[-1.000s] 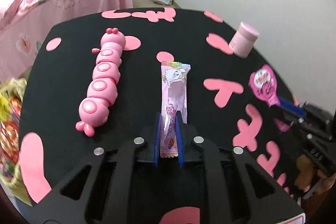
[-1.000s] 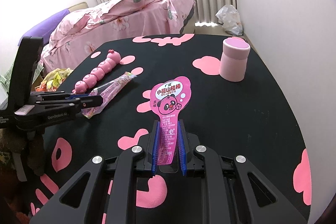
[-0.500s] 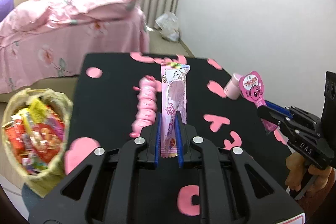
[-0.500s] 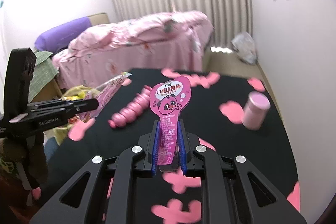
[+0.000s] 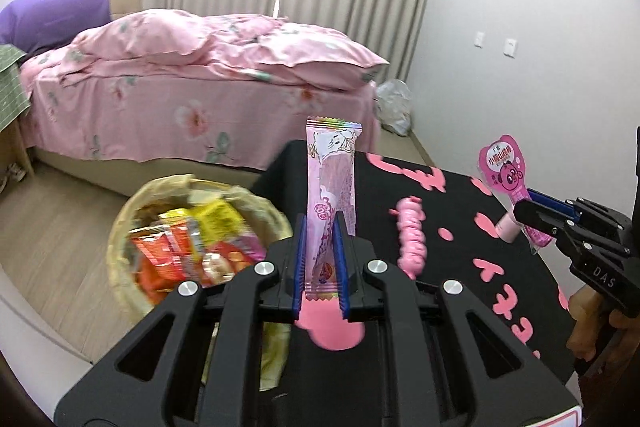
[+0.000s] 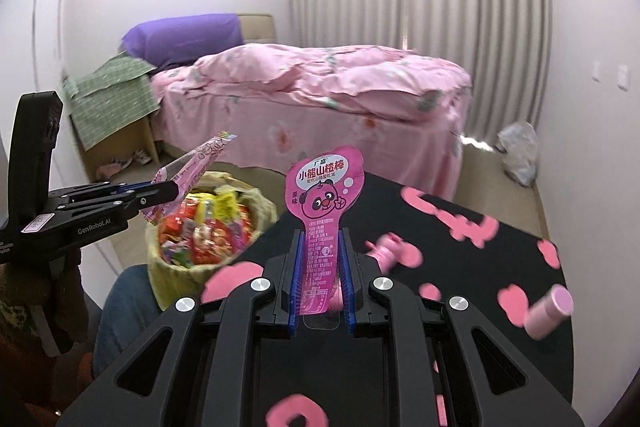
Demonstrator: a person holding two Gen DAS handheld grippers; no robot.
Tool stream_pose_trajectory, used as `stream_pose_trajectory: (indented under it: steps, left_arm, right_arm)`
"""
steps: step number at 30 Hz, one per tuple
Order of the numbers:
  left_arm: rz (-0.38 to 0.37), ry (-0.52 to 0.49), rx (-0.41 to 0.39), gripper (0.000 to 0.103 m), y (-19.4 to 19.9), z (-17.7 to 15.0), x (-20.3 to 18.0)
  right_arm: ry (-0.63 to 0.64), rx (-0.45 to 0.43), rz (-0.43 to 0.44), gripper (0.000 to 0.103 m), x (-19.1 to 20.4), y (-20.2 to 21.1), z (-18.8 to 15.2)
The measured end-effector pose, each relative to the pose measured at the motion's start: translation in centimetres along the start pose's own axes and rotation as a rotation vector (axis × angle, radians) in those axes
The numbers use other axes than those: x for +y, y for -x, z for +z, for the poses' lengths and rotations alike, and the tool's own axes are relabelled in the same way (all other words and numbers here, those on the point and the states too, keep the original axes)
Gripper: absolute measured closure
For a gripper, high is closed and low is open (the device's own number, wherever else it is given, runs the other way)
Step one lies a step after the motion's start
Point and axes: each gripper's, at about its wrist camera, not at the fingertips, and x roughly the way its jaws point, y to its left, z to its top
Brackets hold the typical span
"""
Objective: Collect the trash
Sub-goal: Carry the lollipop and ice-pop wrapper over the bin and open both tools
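Observation:
My left gripper (image 5: 319,223) is shut on a long pink snack wrapper (image 5: 331,183) and holds it upright in the air, right of the trash basket (image 5: 120,227) full of wrappers. It also shows in the right wrist view (image 6: 166,190), above the basket (image 6: 176,273). My right gripper (image 6: 322,239) is shut on a pink spoon-shaped candy wrapper (image 6: 325,187) over the table's left edge. It shows in the left wrist view (image 5: 528,203) with that wrapper (image 5: 502,163).
The black table (image 5: 460,287) with pink shapes holds a pink caterpillar toy (image 5: 412,239) and a pink jar (image 6: 550,311). A pink bed (image 5: 192,91) stands behind. A plastic bag (image 6: 518,151) lies on the floor by the wall.
Both grippers have lifted off the table and swung left toward the basket, each still holding its wrapper. The basket has come into fuller view.

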Motion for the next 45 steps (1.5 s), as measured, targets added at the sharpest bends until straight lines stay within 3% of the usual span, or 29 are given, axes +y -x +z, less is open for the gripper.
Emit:
stream_pose_trajectory:
  steps: [7,13,21,24,27,33,45]
  left_arm:
    - [0.059,0.111,-0.007,0.091,0.3,-0.6,5.9]
    - [0.149,0.227,0.055,0.091,-2.2,-2.3,11.2]
    - [0.187,0.241,0.182,0.091,-7.6,-4.8,13.6]
    - [0.195,0.246,0.2,0.091,-9.0,-5.2,14.0]
    - [0.187,0.247,0.209,0.091,-10.4,-5.2,14.4]
    - [0.164,0.251,0.207,0.089,-12.4,-4.5,14.5]
    - [0.131,0.277,0.226,0.089,-10.7,-4.8,14.5]
  right_arm:
    - [0.07,0.055,0.085,0.087,4.3,-4.0,2.1]
    - [0.092,0.125,0.165,0.087,6.3,-9.7,2.8]
    - [0.096,0.344,0.307,0.087,9.2,-21.3,1.7]
    - [0.071,0.451,0.329,0.087,9.7,-25.6,0.8]
    - [0.057,0.5,0.329,0.087,9.9,-28.3,0.5]
    - [0.057,0.495,0.305,0.087,9.5,-29.5,1.1]
    - [0.066,0.438,0.325,0.087,9.1,-26.5,0.8]
